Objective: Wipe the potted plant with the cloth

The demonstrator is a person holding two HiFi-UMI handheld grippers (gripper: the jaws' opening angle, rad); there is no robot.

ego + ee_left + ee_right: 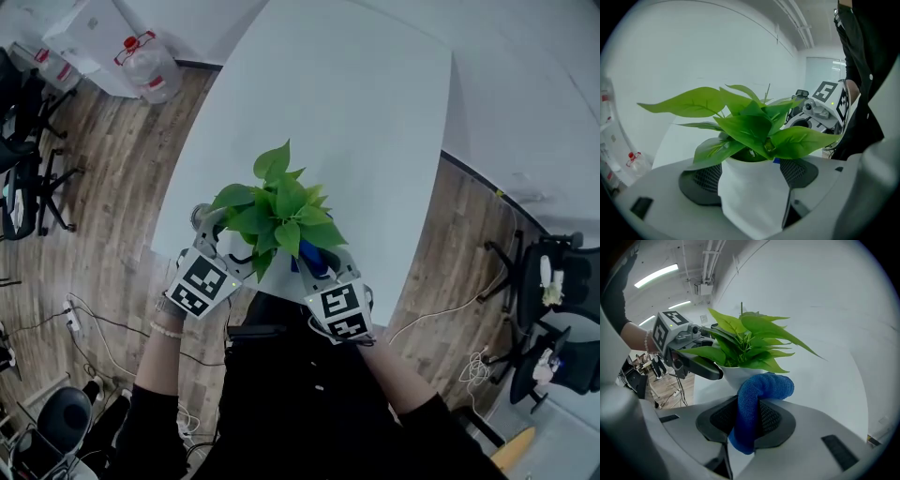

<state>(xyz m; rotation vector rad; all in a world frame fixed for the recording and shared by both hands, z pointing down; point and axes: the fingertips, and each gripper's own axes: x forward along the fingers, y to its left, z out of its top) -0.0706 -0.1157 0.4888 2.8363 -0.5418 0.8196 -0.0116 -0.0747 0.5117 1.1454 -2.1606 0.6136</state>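
Left gripper (752,174) clamps pot (751,199); right gripper (748,418), nubby cloth (765,385).

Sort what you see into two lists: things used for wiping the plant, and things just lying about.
In use: plant, cloth, left gripper on pot, right gripper on cloth.
Lying about: water bottle, box, chairs.
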